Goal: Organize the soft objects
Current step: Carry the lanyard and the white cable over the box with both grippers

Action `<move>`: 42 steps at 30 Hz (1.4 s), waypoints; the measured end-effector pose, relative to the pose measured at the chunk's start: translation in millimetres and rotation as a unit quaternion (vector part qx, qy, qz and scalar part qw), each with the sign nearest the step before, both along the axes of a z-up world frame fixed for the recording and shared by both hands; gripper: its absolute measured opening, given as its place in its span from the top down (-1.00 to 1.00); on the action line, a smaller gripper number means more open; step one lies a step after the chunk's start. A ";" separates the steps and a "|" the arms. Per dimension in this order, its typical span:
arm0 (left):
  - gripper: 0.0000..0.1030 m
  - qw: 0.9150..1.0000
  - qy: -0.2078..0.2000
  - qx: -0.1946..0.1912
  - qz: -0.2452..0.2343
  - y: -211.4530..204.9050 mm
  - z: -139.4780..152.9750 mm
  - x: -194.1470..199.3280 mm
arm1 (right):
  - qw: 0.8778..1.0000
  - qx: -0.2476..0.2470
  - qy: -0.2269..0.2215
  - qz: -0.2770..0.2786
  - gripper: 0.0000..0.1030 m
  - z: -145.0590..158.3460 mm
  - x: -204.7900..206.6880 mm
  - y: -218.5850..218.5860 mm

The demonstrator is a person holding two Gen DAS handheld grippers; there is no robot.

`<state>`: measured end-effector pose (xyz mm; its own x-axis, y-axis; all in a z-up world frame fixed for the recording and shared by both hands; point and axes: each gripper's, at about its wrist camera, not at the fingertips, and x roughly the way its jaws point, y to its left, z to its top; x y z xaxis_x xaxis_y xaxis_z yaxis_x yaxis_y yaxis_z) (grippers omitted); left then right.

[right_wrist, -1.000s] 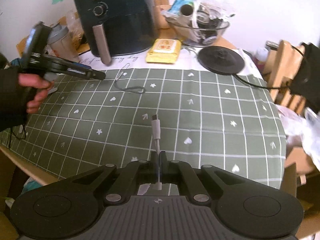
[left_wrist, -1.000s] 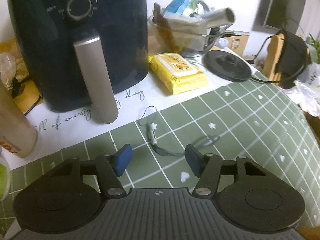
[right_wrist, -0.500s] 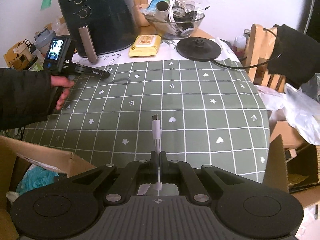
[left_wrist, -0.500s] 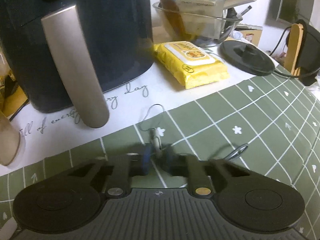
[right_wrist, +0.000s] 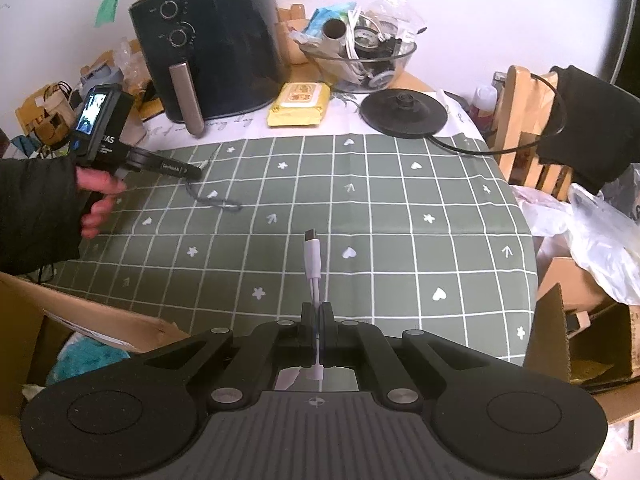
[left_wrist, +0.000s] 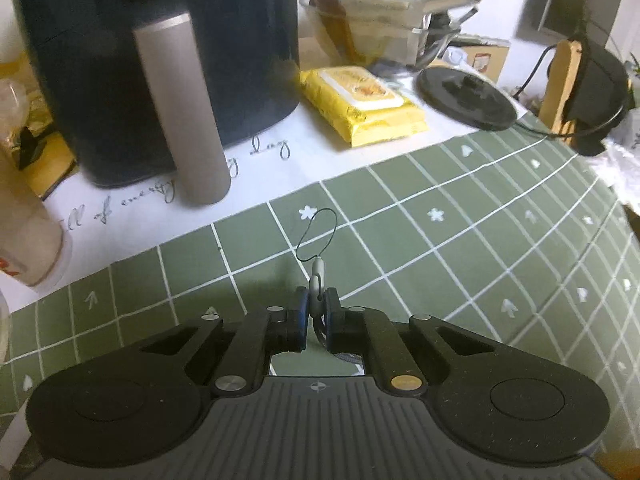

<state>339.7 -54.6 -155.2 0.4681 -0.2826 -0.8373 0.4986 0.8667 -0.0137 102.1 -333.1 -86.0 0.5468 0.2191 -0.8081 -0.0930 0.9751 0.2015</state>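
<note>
A dark lanyard with a small grey clasp [left_wrist: 317, 276] and a thin black loop lies on the green checked tablecloth [left_wrist: 480, 240]. My left gripper [left_wrist: 316, 306] is shut on it just behind the clasp, blue pads pressing both sides. From the right wrist view, that left gripper [right_wrist: 192, 171] is held by a hand [right_wrist: 96, 196], and the lanyard's cord [right_wrist: 216, 200] trails over the cloth. My right gripper [right_wrist: 317, 314] is shut on a white USB cable [right_wrist: 313, 256], whose plug sticks out forward above the cloth.
A black air fryer [right_wrist: 208, 40] with a silver handle stands at the back. Beside it are a yellow wipes pack [right_wrist: 298, 104], a glass bowl of clutter [right_wrist: 360, 64] and a round kettle base [right_wrist: 404, 114]. A cardboard box [right_wrist: 100, 328] sits below the table's left edge.
The left gripper's jaws, open above the lanyard a second ago, have shut on it near the clasp. The right gripper keeps its hold on the white cable and has drawn back a little.
</note>
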 end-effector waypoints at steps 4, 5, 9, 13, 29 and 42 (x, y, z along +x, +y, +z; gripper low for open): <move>0.84 1.000 -0.007 -0.017 0.011 7.2 22.3 -7.8 | 1.000 -0.005 -0.008 0.006 0.93 8.4 0.8 4.5; 0.84 1.000 -0.011 -0.021 0.013 9.3 28.8 -10.7 | 1.000 -0.006 -0.011 0.007 0.93 10.8 1.1 5.3; 0.84 0.999 -0.022 -0.039 0.020 15.9 51.2 -19.6 | 1.000 -0.006 -0.024 0.012 0.93 22.0 2.6 8.0; 0.84 0.998 -0.035 -0.050 0.029 25.4 72.6 -29.4 | 0.999 -0.002 -0.036 0.030 0.93 32.6 3.1 11.7; 0.84 0.991 -0.059 -0.094 0.076 65.3 152.8 -98.6 | 0.993 0.033 -0.079 0.086 0.93 69.4 -16.9 24.0; 0.84 0.986 -0.056 -0.128 0.089 75.0 198.5 -180.0 | 0.986 0.071 -0.093 0.117 0.93 76.2 -45.4 27.1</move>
<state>159.7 20.4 43.2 0.6149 -0.3826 -0.6896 0.3501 0.9160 -0.1960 56.7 -306.1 -9.8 0.6035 0.4598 -0.6514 -0.3597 0.8861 0.2923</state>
